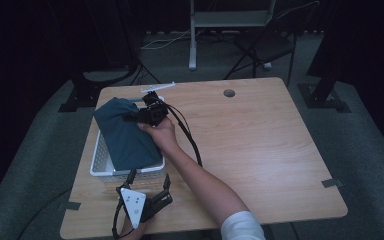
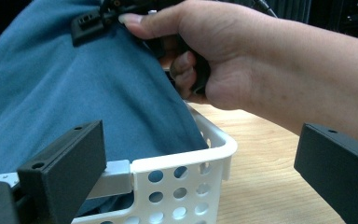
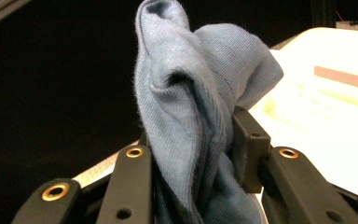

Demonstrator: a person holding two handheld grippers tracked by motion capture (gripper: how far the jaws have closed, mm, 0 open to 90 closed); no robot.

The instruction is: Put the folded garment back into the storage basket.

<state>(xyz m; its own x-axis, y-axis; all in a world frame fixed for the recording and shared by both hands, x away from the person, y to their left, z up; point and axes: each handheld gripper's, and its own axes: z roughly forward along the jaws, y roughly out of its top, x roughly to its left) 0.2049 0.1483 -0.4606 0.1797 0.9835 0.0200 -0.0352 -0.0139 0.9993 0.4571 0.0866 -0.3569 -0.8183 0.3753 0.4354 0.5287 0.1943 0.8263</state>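
Observation:
A blue cloth (image 1: 125, 132) lies heaped in a white perforated basket (image 1: 98, 155) at the table's left side. A person's right hand holds my right gripper (image 1: 139, 111) over the basket's far right corner, shut on a bunched fold of the cloth (image 3: 186, 107); the fold stands up between its jaws in the right gripper view (image 3: 191, 158). My left gripper (image 1: 149, 178) waits just in front of the basket's near wall with its jaws wide apart. In the left gripper view (image 2: 200, 147) the basket's corner (image 2: 186, 170) sits between the jaws untouched, with the cloth (image 2: 74, 88) behind it.
The wooden table (image 1: 260, 150) is bare to the right of the basket, with a round grommet (image 1: 229, 93) near its far edge. A white strip (image 1: 157, 88) lies behind the basket. A folding chair (image 1: 267, 45) and a stand's legs (image 1: 194, 40) are beyond the table.

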